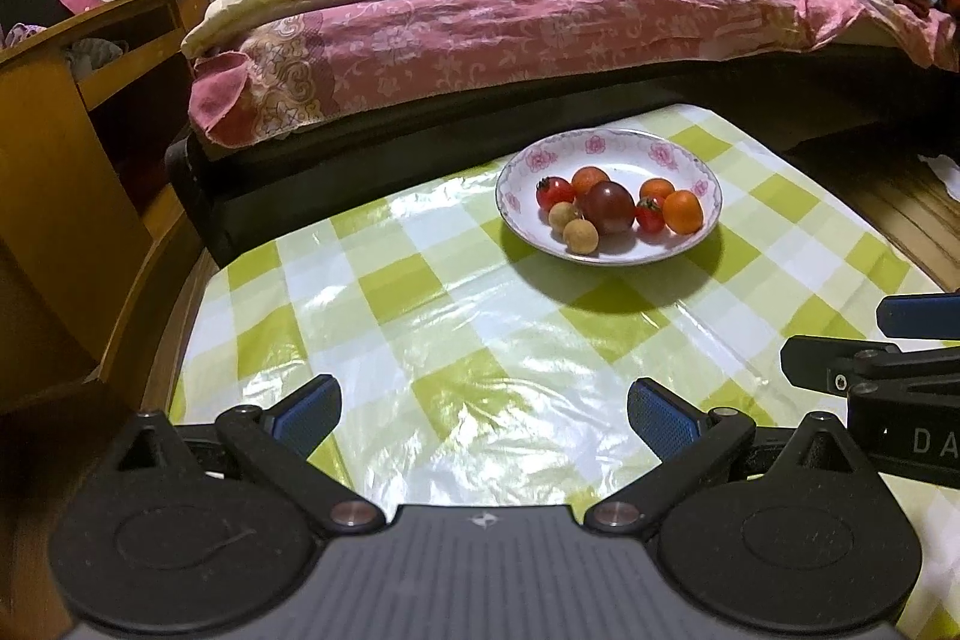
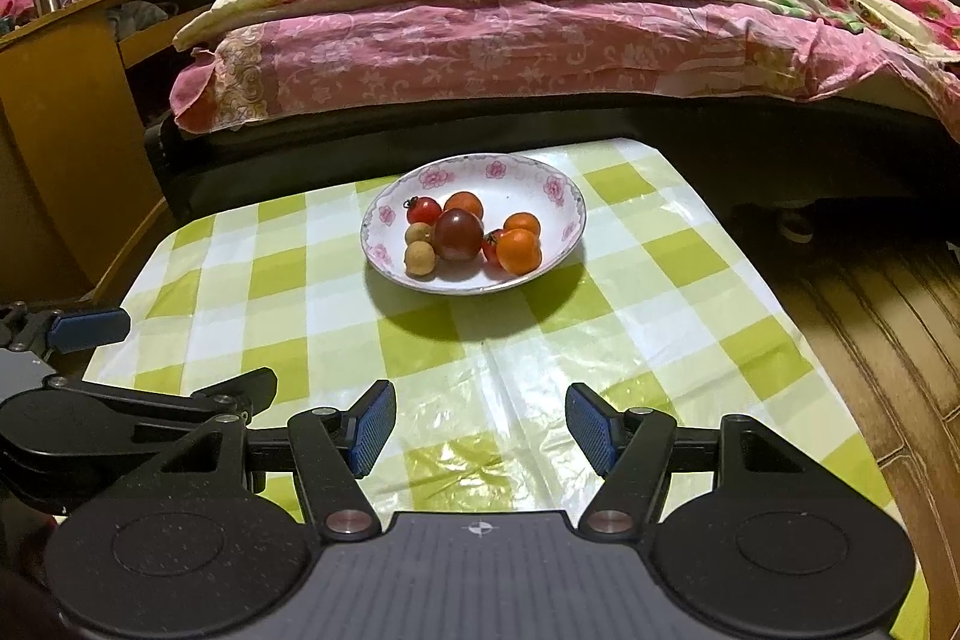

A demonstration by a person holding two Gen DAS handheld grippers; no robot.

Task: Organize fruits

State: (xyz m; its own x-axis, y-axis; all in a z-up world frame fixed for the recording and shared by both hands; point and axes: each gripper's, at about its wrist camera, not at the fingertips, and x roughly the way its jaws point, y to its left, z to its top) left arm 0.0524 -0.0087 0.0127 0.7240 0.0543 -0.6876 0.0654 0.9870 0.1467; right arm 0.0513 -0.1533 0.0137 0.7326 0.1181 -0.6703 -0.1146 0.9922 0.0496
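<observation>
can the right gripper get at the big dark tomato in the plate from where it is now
Probably yes. The right gripper has open, empty jaws, with only bare checked tablecloth between it and the plate. The dark tomato sits exposed on top, though longans and small tomatoes crowd its sides.

both wrist views low over table (image 1: pixel 372 280), angled down toward bed (image 2: pixel 480 40); share plate (image 1: pixel 609 253).

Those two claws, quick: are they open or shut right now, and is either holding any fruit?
Left gripper: open, holding nothing.
Right gripper: open, holding nothing.
The fruit all sits in the plate.
</observation>
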